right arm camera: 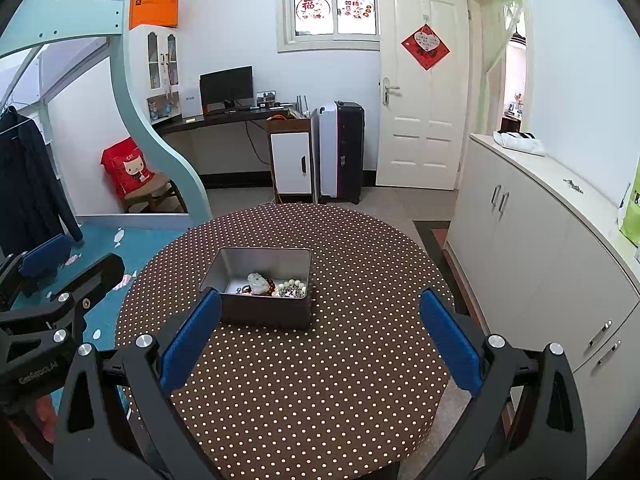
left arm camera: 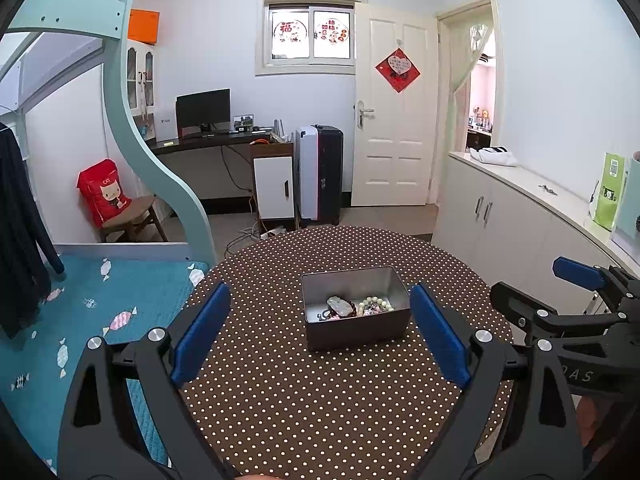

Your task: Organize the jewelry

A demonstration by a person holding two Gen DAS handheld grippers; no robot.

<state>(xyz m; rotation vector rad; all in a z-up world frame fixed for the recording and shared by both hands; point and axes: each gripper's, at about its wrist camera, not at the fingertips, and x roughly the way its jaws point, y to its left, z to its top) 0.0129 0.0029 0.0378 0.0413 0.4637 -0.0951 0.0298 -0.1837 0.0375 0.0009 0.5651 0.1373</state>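
Note:
A grey metal tin (left arm camera: 356, 330) stands on a round table with a brown dotted cloth (left arm camera: 320, 400). Jewelry (left arm camera: 354, 307) lies inside: a pale pendant, red beads and white bead bracelets. My left gripper (left arm camera: 320, 332) is open and empty, held above the table just in front of the tin. In the right wrist view the tin (right arm camera: 264, 312) with jewelry (right arm camera: 272, 285) sits left of centre. My right gripper (right arm camera: 320, 336) is open and empty, to the right of the tin's front. Each gripper shows at the edge of the other's view.
A bed with a teal cover (left arm camera: 100, 312) lies left of the table. A white cabinet (right arm camera: 540, 248) runs along the right. A desk, a suitcase (left arm camera: 320, 176) and a door stand at the back.

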